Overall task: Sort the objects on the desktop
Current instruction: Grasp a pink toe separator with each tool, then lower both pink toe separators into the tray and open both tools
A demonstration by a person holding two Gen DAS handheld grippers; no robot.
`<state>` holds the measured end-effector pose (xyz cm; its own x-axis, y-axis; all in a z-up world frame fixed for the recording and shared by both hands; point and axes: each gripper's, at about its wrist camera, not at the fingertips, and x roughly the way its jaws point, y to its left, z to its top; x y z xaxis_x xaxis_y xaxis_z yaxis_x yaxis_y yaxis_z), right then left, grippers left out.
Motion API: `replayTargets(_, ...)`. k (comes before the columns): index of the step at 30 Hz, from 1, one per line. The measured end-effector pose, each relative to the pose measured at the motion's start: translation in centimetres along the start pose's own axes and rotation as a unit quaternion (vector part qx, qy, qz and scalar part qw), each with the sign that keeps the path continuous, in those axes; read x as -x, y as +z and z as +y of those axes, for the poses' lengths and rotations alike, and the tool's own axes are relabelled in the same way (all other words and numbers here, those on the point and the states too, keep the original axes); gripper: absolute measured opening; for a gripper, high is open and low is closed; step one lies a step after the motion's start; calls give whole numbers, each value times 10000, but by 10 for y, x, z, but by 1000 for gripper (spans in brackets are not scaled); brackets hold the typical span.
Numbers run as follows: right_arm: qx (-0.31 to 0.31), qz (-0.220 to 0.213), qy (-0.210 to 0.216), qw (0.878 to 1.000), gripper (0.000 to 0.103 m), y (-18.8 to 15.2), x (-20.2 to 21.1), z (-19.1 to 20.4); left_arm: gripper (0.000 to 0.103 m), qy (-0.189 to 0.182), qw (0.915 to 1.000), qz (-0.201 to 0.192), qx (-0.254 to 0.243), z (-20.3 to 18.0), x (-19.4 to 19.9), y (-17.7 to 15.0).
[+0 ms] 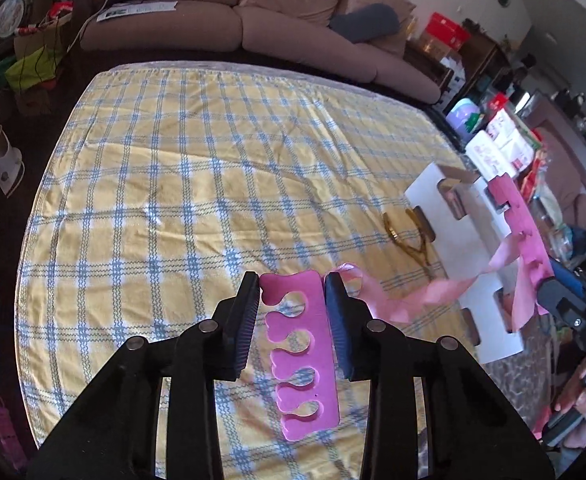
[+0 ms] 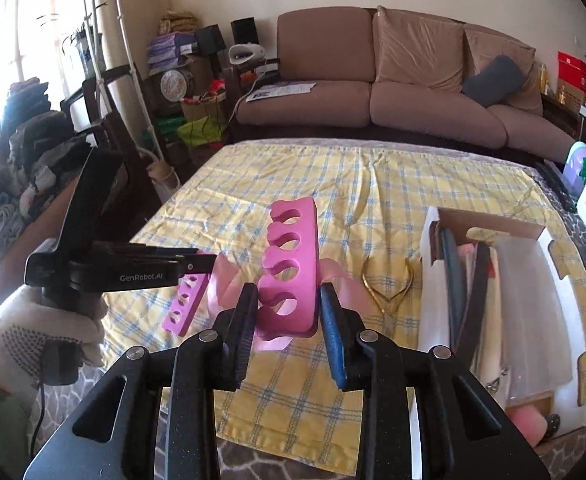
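Two pink foam toe separators are joined by a pink ribbon [image 2: 229, 280]. My left gripper [image 1: 292, 286] is shut on one separator [image 1: 317, 364], with its pads pressing the separator's top end while the rest hangs toward the camera above the yellow checked tablecloth [image 1: 213, 160]. My right gripper [image 2: 289, 300] is shut on the other separator [image 2: 293, 240], which stands upright between its pads. In the right wrist view the left gripper [image 2: 207, 266] comes in from the left with its separator [image 2: 185, 308], held by a white gloved hand [image 2: 33, 332].
Gold cuticle nippers [image 2: 389, 284] lie on the cloth beside an open white box [image 2: 427, 248] that holds files and a clear pouch. A brown sofa [image 2: 373, 100] stands past the table's far edge. Cluttered shelves [image 1: 501, 140] line the right side.
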<state>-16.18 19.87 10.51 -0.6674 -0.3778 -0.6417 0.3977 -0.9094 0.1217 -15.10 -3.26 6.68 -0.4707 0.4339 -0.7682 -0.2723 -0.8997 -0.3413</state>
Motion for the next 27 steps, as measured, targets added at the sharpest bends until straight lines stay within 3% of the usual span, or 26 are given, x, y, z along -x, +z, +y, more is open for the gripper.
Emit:
replayTargets(8,-378,-333,-281,9983,31,18,65,-49,31,-643,9970,-341,-257,-68,44,37)
replayTargets(14,-572,-405,-453,9965,31,19,92,-86,31,-991,9930,-395,-504,-143,45,61)
replayTargets(20,-899,-394,-500,9939,31,15,113,-129,31,-1211,9912,-97,-522,-209,4,72)
replayTargets(27,-1546,-173,-399,9870,31,-10,96,-184,29,-1124,9929,306,-253,-237,-64,55)
